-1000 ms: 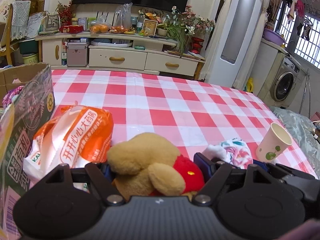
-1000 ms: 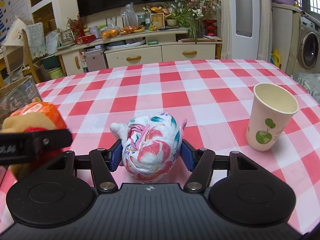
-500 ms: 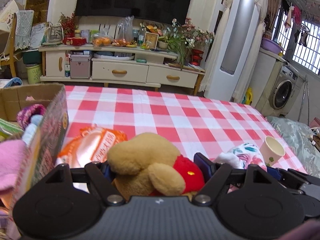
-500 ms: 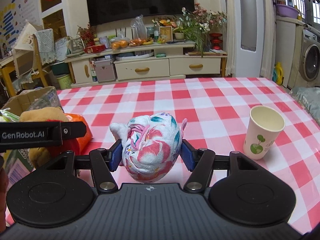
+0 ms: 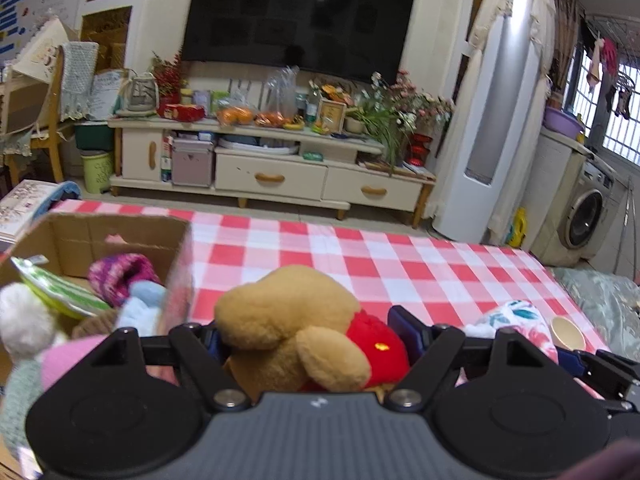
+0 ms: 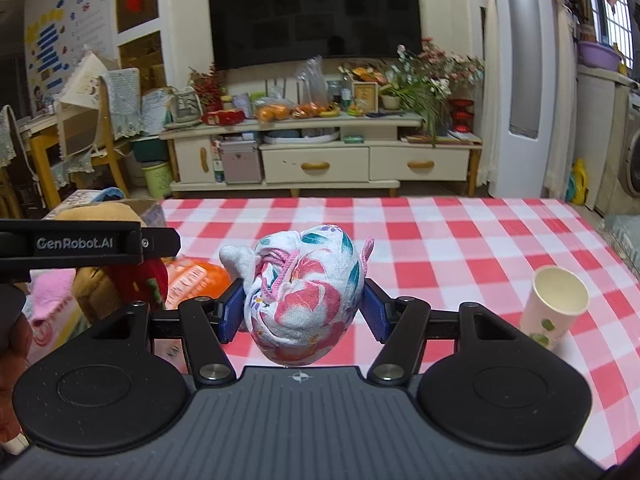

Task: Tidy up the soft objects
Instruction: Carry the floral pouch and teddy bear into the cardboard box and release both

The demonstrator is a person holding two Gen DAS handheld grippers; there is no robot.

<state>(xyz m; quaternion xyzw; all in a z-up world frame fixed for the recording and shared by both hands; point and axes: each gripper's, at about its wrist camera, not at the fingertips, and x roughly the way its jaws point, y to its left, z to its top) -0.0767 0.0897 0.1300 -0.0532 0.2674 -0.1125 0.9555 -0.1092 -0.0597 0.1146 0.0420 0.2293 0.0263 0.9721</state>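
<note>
We have both grippers loaded and lifted above the table; our left gripper (image 5: 308,336) has its jaws fairly wide and pressed against the sides of a tan plush bear in a red shirt (image 5: 296,332), and our right gripper (image 6: 304,312) has its blue pads closed on a floral cloth pouch with a pink drawstring (image 6: 304,296), which bulges between them and hangs clear of the red-and-white checked tablecloth (image 6: 440,240).

The cardboard box (image 5: 120,236) sits at the left side of the table, just left of and beyond the bear in the left wrist view; it already holds several soft things: a purple knitted piece (image 5: 120,280), something pale blue (image 5: 140,312), a white fluffy item (image 5: 24,320), something pink (image 5: 68,360) and a green-and-white packet (image 5: 52,292); so we judge a good share of the sorting is done.

What is left, as far as we can see: the bear and the pouch must go into the box, the bear being the nearer to it; an orange plastic bag (image 6: 196,280) lies on the cloth beside the box, and whether it belongs with the soft things we cannot tell; the paper cup (image 6: 556,304) stands upright on the right, well apart, and we judge it is not part of this job.
</note>
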